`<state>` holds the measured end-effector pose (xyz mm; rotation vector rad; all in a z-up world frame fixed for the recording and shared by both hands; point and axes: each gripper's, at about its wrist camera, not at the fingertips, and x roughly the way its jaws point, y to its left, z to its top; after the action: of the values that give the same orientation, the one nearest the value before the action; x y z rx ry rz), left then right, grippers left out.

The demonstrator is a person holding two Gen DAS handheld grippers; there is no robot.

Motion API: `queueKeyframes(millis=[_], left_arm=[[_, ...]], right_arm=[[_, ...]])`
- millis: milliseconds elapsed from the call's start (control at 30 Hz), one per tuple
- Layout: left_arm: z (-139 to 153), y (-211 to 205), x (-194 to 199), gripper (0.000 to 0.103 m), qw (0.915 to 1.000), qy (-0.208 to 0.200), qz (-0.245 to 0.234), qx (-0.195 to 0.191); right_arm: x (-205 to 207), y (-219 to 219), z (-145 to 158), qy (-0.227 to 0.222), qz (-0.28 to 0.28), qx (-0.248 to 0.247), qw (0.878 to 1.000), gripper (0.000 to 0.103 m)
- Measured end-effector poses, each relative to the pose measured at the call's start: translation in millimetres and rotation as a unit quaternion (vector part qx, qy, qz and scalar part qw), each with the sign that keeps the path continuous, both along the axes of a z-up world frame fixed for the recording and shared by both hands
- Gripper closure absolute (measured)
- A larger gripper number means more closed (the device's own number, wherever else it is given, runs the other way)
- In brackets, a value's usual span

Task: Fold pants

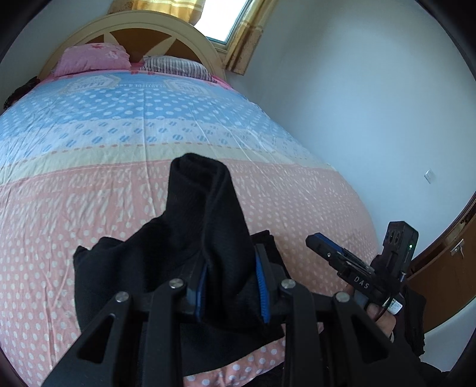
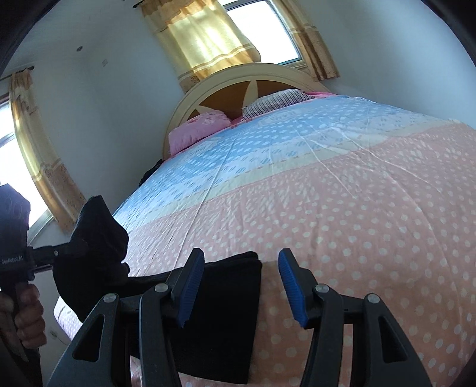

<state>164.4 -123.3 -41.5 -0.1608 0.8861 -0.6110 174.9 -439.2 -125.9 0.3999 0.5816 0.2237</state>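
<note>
Black pants (image 1: 190, 238) lie near the foot edge of the bed. My left gripper (image 1: 232, 285) is shut on a bunched fold of the pants and holds it raised above the sheet; that raised fold also shows at the left of the right wrist view (image 2: 98, 238). My right gripper (image 2: 241, 285) is open and empty, just above the bed. Its left finger is over the folded flat part of the pants (image 2: 226, 312), its right finger over bare sheet. The right gripper also shows in the left wrist view (image 1: 324, 247), to the right of the pants.
The bed (image 2: 342, 208) has a pink and blue dotted sheet. A pink pillow (image 1: 92, 58) and a striped pillow (image 1: 175, 67) lie at the curved headboard (image 1: 160, 26). A white wall (image 1: 357, 119) runs along the bed's right side. Curtained windows are behind the headboard.
</note>
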Motion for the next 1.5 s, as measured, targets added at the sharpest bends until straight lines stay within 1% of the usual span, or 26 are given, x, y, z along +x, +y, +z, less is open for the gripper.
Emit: queueKeyframes(millis=[100, 233, 367, 433, 533, 600, 667, 700, 767, 833, 867, 900, 967, 1000, 1033, 1100, 1133, 1167, 1233, 1300, 1333, 1367, 1400, 1433, 1467, 1500], left_arm=[[-7.9, -20.3, 5.1, 0.075, 0.9999, 0.006, -0.008, 0.012], [-24.1, -41.4, 9.0, 0.075, 0.9992, 0.02, -0.021, 0.028], [-41.1, -61.8, 12.1, 0.074, 0.9978, 0.034, -0.032, 0.046], [-52.3, -70.8, 10.4, 0.074, 0.9966, 0.032, -0.033, 0.069], [-64.2, -81.6, 7.7, 0.072, 0.9948, 0.035, -0.037, 0.088], [-64.1, -88.2, 1.6, 0.065, 0.9936, 0.024, -0.043, 0.102], [-60.5, -95.1, -5.5, 0.062, 0.9926, 0.016, -0.056, 0.107], [-57.7, -97.0, -8.1, 0.057, 0.9926, 0.013, -0.061, 0.104], [-47.2, -97.3, -15.8, 0.051, 0.9931, -0.001, -0.07, 0.094], [-32.0, -90.9, -26.3, 0.05, 0.9938, -0.026, -0.07, 0.082], [-25.7, -85.7, -29.6, 0.045, 0.9942, -0.037, -0.069, 0.074], [-21.4, -79.8, -32.7, 0.036, 0.9944, -0.046, -0.064, 0.07], [-15.1, -60.9, -36.6, 0.025, 0.9945, -0.07, -0.036, 0.069], [-14.4, -49.8, -37.6, 0.023, 0.9936, -0.082, -0.018, 0.076], [-15.8, -37.9, -38.1, 0.023, 0.9922, -0.09, 0.001, 0.087], [-23.4, -15.6, -34.4, 0.023, 0.9895, -0.093, 0.038, 0.104], [-29.7, -2.1, -32.5, 0.023, 0.9872, -0.092, 0.06, 0.115], [-35.3, 7.2, -29.7, 0.023, 0.9855, -0.089, 0.077, 0.122], [-49.7, 27.6, -24.2, 0.023, 0.9817, -0.077, 0.111, 0.134], [-63.8, 44.7, -18.6, 0.023, 0.9822, -0.052, 0.132, 0.123], [-70.9, 51.0, -16.3, 0.023, 0.9824, -0.043, 0.138, 0.118], [-77.9, 55.3, -14.1, 0.023, 0.9807, -0.037, 0.148, 0.123], [-83.1, 58.2, -13.5, 0.023, 0.98, -0.032, 0.153, 0.124], [-87.2, 60.6, -12.2, 0.023, 0.9805, -0.027, 0.154, 0.119], [-89.6, 62.4, -11.7, 0.022, 0.9808, -0.023, 0.156, 0.114], [-91.4, 63.1, -11.4, 0.017, 0.9806, -0.022, 0.158, 0.114]], right_arm=[[1.0, -9.6, -0.9, 0.005, -0.019, 0.009, 1.0, 0.049], [2.4, -18.7, -2.2, 0.01, -0.031, 0.022, 0.999, 0.049], [3.8, -14.9, -4.6, 0.015, -0.025, 0.019, 0.999, 0.049], [4.4, -11.8, -6.5, 0.018, -0.02, 0.016, 1.0, 0.049], [6.9, -9.6, -9.8, 0.023, -0.015, 0.012, 1.0, 0.049], [7.5, -9.7, -11.6, 0.025, -0.016, 0.012, 0.999, 0.049], [8.3, -11.9, -13.0, 0.027, -0.019, 0.013, 0.999, 0.049], [8.3, -13.5, -13.4, 0.027, -0.021, 0.013, 0.999, 0.049], [7.3, -17.6, -13.9, 0.027, -0.028, 0.016, 0.999, 0.049], [6.4, -20.6, -12.9, 0.026, -0.032, 0.019, 0.999, 0.049], [5.6, -21.1, -11.8, 0.026, -0.032, 0.02, 0.999, 0.049], [4.5, -20.5, -10.0, 0.026, -0.032, 0.021, 0.999, 0.049], [1.5, -16.0, -3.5, 0.025, -0.021, 0.031, 0.999, 0.049], [-0.2, -11.3, 0.9, 0.022, -0.01, 0.035, 0.999, 0.049], [-2.4, -3.8, 6.2, 0.02, 0.006, 0.037, 0.999, 0.049], [-6.6, 15.6, 14.7, 0.019, 0.04, 0.032, 0.998, 0.048], [-9.7, 27.4, 18.3, 0.017, 0.058, 0.025, 0.998, 0.046], [-12.5, 39.4, 20.5, 0.014, 0.074, 0.015, 0.997, 0.041], [-16.4, 65.0, 20.5, 0.019, 0.093, -0.028, 0.995, 0.039], [-16.8, 81.0, 13.7, 0.029, 0.095, -0.067, 0.993, 0.039], [-15.9, 82.7, 8.9, 0.037, 0.093, -0.072, 0.992, 0.039], [-14.0, 81.9, 4.1, 0.048, 0.094, -0.071, 0.992, 0.039], [-12.8, 79.3, 0.0, 0.059, 0.092, -0.071, 0.991, 0.046], [-12.6, 75.7, -3.6, 0.069, 0.086, -0.076, 0.991, 0.054], [-12.6, 70.7, -6.8, 0.079, 0.084, -0.076, 0.99, 0.074], [-13.1, 62.8, -10.5, 0.089, 0.082, -0.068, 0.99, 0.083]])
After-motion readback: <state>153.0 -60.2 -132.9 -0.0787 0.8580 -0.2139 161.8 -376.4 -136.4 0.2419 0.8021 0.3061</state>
